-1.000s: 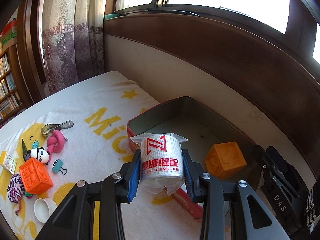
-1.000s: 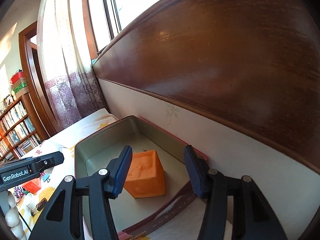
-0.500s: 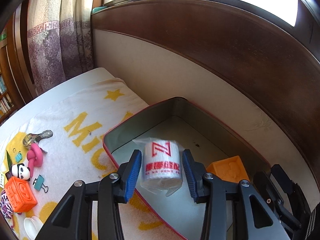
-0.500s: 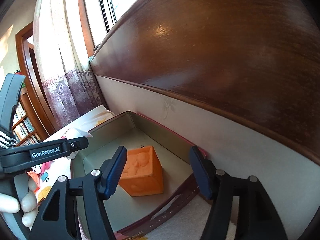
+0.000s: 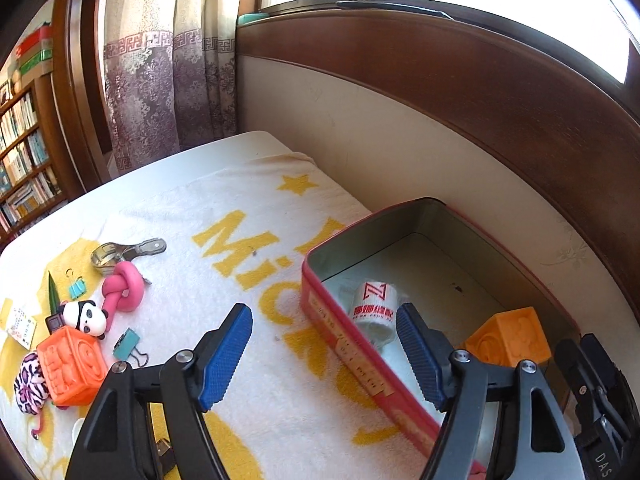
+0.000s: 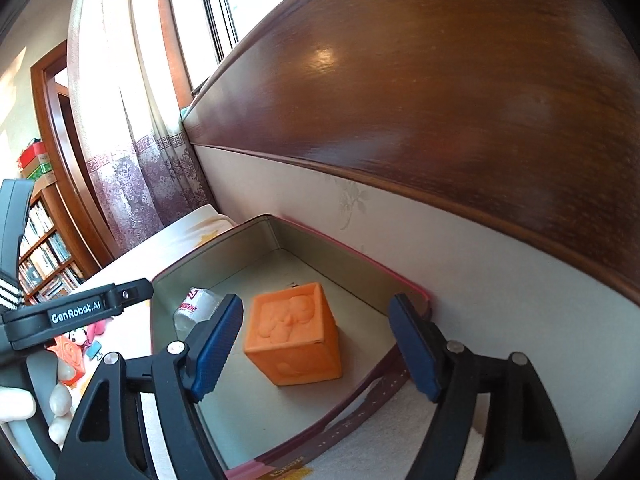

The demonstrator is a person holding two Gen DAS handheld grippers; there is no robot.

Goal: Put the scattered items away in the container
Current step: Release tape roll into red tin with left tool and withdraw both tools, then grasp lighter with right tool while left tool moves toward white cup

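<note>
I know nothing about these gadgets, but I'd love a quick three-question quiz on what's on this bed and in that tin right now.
1. True or false: the red tin already holds two things.
2. Which lies inside the tin beside the orange cube? A) the panda figure B) the white wrapped roll C) the pink knot
3. Fill in: the left gripper has jaws that are ____, with nothing pressed between the pads.

Key
1. True: the white wrapped roll and the orange cube.
2. B. The panda figure and pink knot lie on the towel.
3. Open; they have just been opening, and the roll lies free beyond them.
</note>
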